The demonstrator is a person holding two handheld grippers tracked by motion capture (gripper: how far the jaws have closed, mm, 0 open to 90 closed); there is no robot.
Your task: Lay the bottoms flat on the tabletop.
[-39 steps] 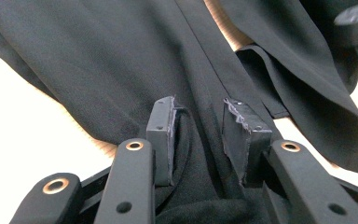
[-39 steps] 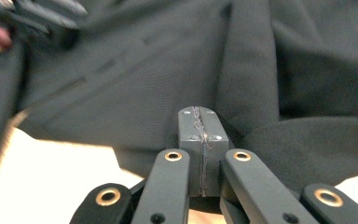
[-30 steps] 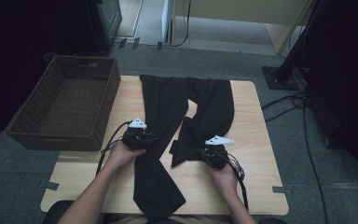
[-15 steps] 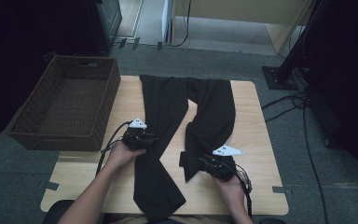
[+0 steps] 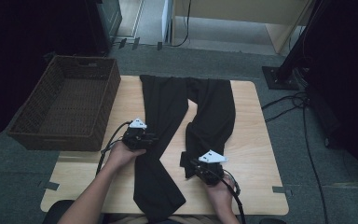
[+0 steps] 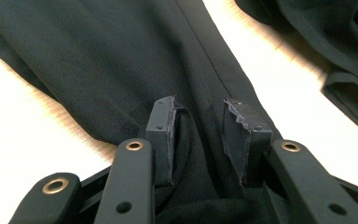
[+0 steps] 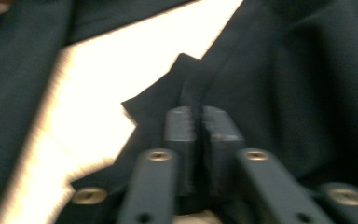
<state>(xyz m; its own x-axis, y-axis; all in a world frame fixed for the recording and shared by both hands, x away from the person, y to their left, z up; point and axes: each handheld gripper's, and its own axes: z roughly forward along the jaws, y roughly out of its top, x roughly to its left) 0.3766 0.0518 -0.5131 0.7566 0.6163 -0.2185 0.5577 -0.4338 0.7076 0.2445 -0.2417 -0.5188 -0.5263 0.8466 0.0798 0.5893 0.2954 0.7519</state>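
The right hand-held gripper (image 5: 192, 164) is gripping the black trousers (image 5: 168, 107) at the hem of their right leg, near the front right of the counter (image 5: 251, 140). In the right gripper view its pads (image 7: 183, 122) are pressing together on a thin fold of the cloth; the jaws have just been closing on it, and the hem corner is sticking out to the left of them over bare wood. That view is blurred. The person's right hand (image 5: 221, 189) is holding the tool from the near edge, with its cable trailing back toward the person.

The left hand-held gripper (image 5: 153, 139) is sitting on the left trouser leg, left of the counter's middle. In the left gripper view its jaws are standing partly apart with a bunched ridge of fabric rising between the pads (image 6: 164, 122); whether the pads are actually pinching that ridge I cannot tell. The left hand (image 5: 121, 154) is resting on the wood just beside the leg.

The trousers are lying flat on the counter, waistband at the far edge, the left leg running down to the near edge and slightly overhanging it, the right leg ending shorter, at the right hand-held gripper. A dark wicker basket (image 5: 37, 135) is standing at the counter's left edge, well apart from the trousers.
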